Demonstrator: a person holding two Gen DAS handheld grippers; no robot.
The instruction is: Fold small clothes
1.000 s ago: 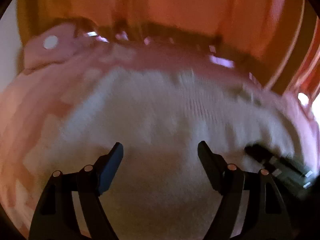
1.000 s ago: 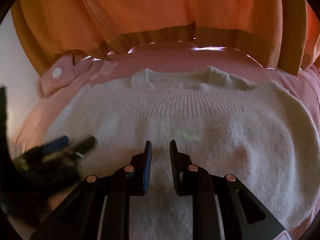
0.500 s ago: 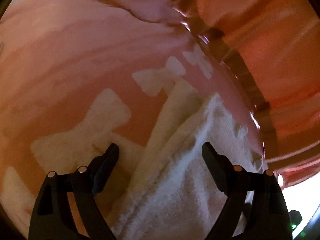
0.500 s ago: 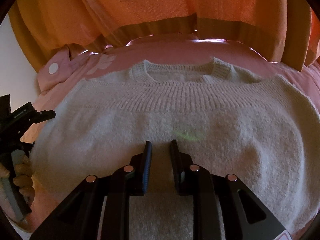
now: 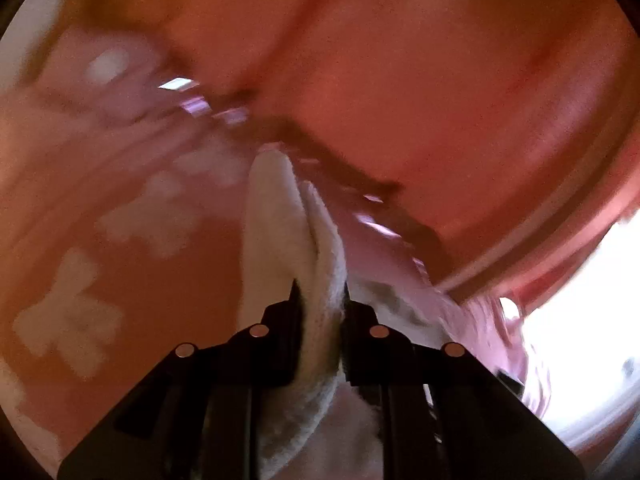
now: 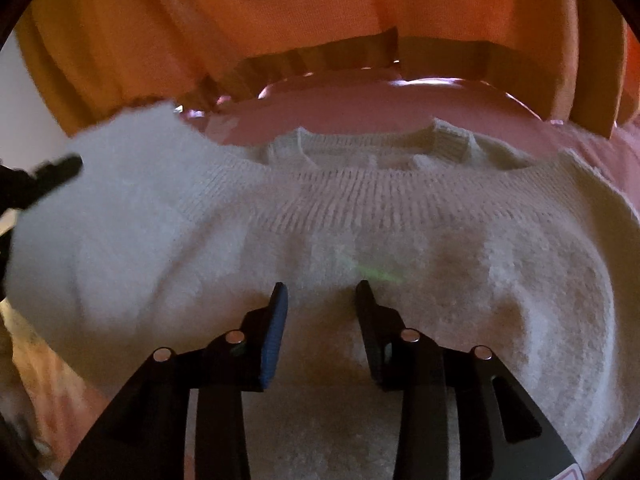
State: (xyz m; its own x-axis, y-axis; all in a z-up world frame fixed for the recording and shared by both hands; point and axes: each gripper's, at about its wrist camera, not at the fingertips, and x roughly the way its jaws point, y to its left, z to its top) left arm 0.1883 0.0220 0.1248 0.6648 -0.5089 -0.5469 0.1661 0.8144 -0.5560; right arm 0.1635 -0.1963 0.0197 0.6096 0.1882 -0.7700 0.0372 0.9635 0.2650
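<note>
A small cream knitted sweater (image 6: 400, 220) lies flat on a pink patterned sheet (image 6: 360, 112), neck hole at the far side. My left gripper (image 5: 320, 300) is shut on the sweater's left edge (image 5: 280, 232) and lifts it; the raised fold shows at the left of the right wrist view (image 6: 120, 168), with the left gripper's dark tip (image 6: 52, 172) beside it. My right gripper (image 6: 320, 292) hovers over the sweater's middle with its jaws partly open and nothing between them.
The person's orange jumper (image 6: 320, 12) fills the far side, close behind the sweater. The pink sheet with white bow shapes (image 5: 132, 224) extends to the left. A pale wall (image 6: 24, 112) shows at the far left.
My left gripper closed on the sweater's left edge and raised it up and inward. My right gripper's jaws opened wider over the sweater's middle.
</note>
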